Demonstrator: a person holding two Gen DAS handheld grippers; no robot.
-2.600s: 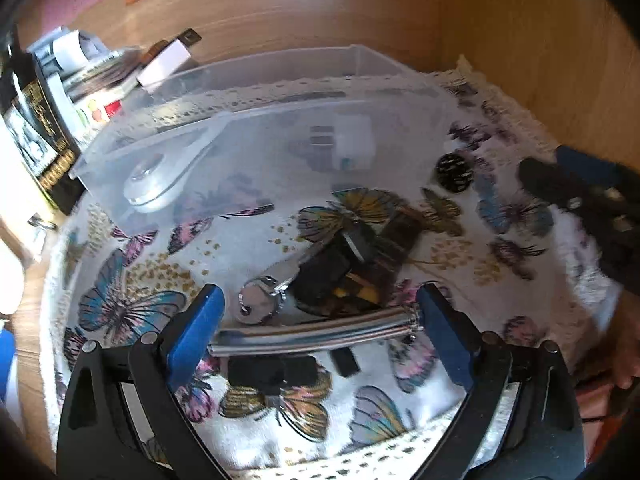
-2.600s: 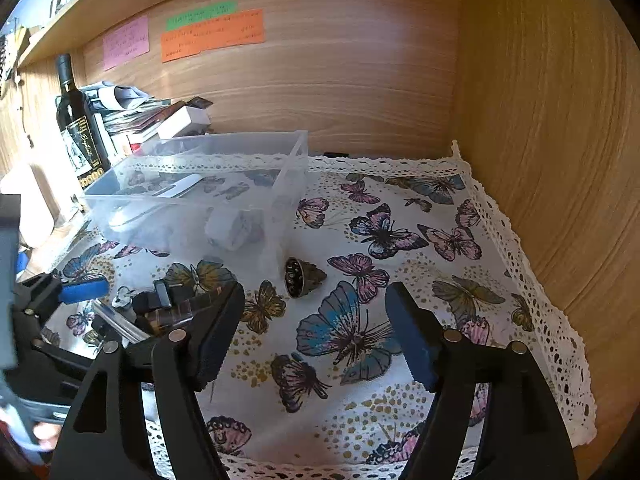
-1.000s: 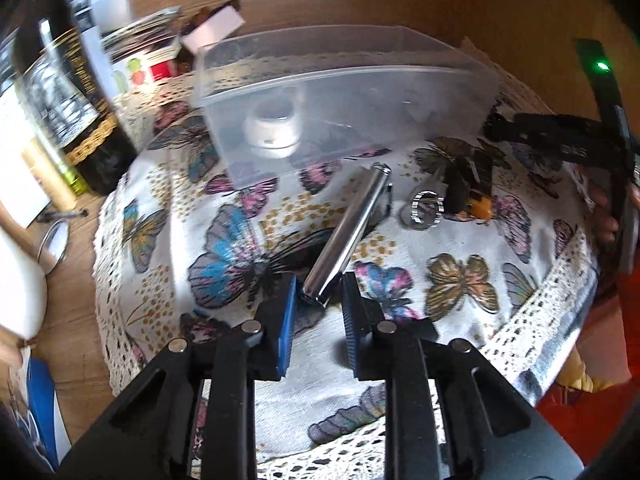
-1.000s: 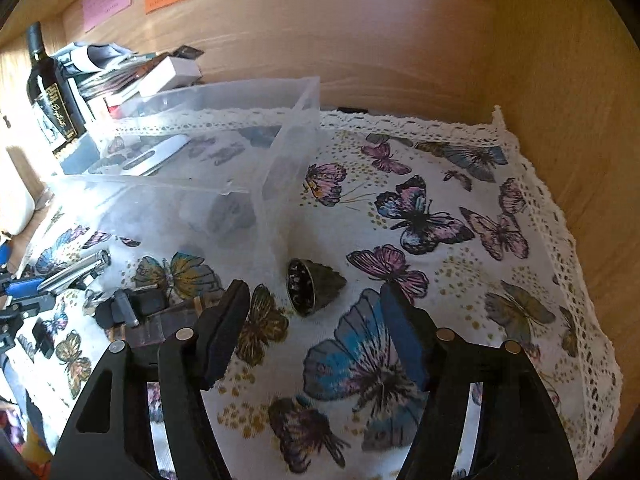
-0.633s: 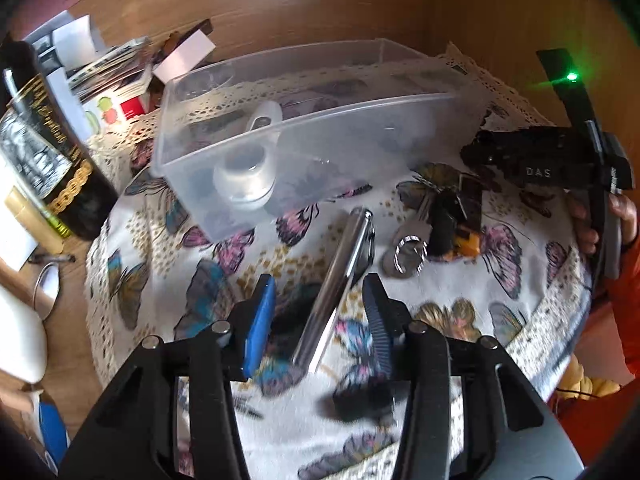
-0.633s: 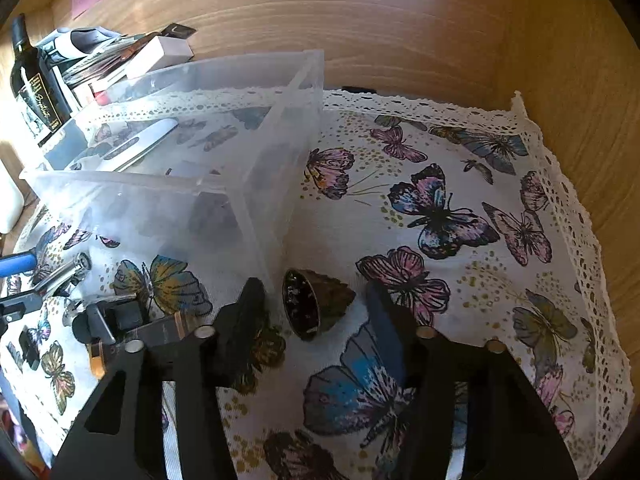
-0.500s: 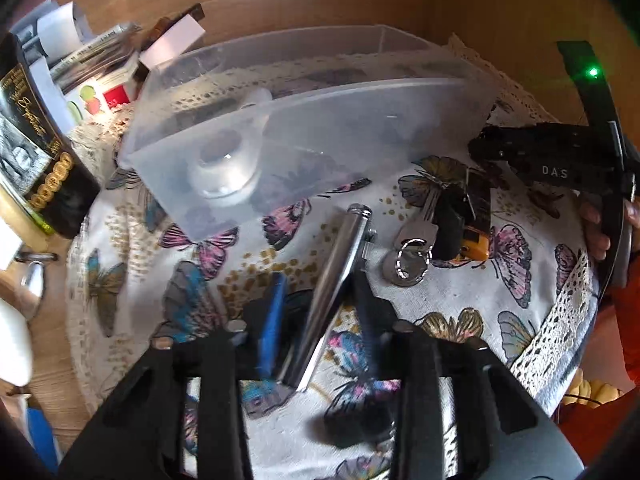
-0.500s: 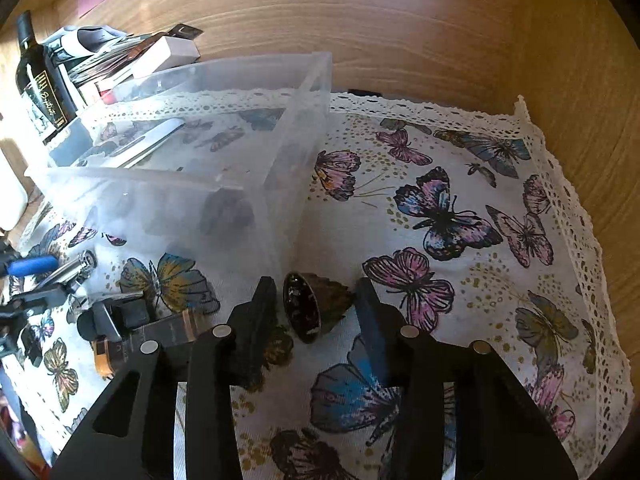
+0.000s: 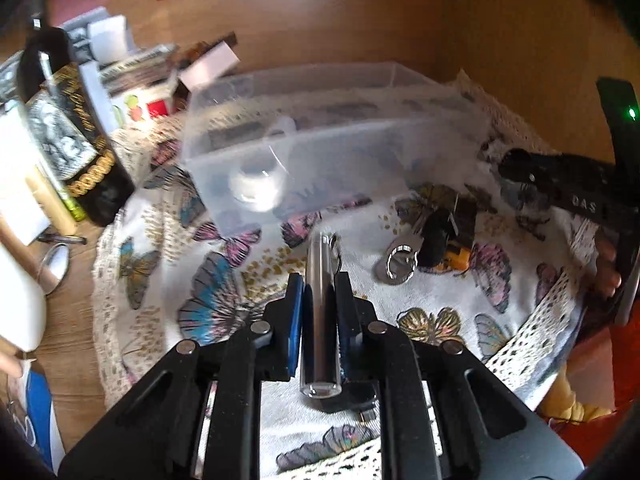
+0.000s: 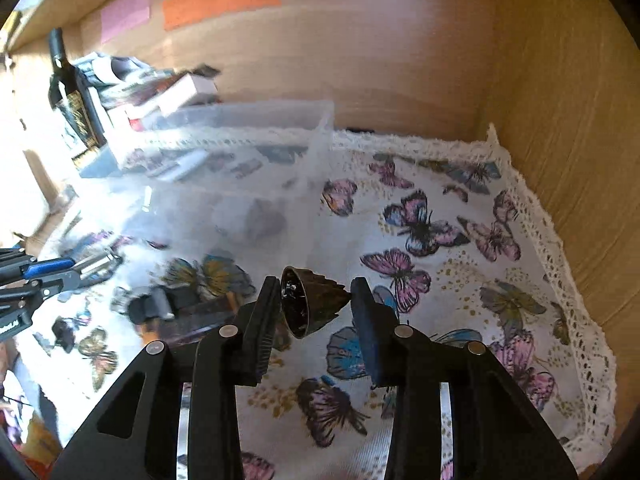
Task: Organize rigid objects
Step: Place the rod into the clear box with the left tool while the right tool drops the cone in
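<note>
Rigid objects are mid-pickup: the left claw (image 9: 318, 300) is closing on a metal tube (image 9: 319, 308) that lies lengthwise between its pads, and the right claw (image 10: 314, 304) is closing on a dark ridged cone (image 10: 310, 304) — both look just clear of the butterfly cloth (image 10: 460, 280). The clear bin (image 10: 248, 176) sits at about eleven o'clock from the cone, twelve o'clock from the tube. Next, I judge, each piece must be carried over the rim and let go inside — the keys and dark bits (image 9: 432, 240) remain.

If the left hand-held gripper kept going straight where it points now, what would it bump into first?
Probably the clear plastic bin: the left hand-held gripper, its jaws closing on the metal tube, aims at the near wall, with only butterfly cloth between. Depth is unclear.
</note>
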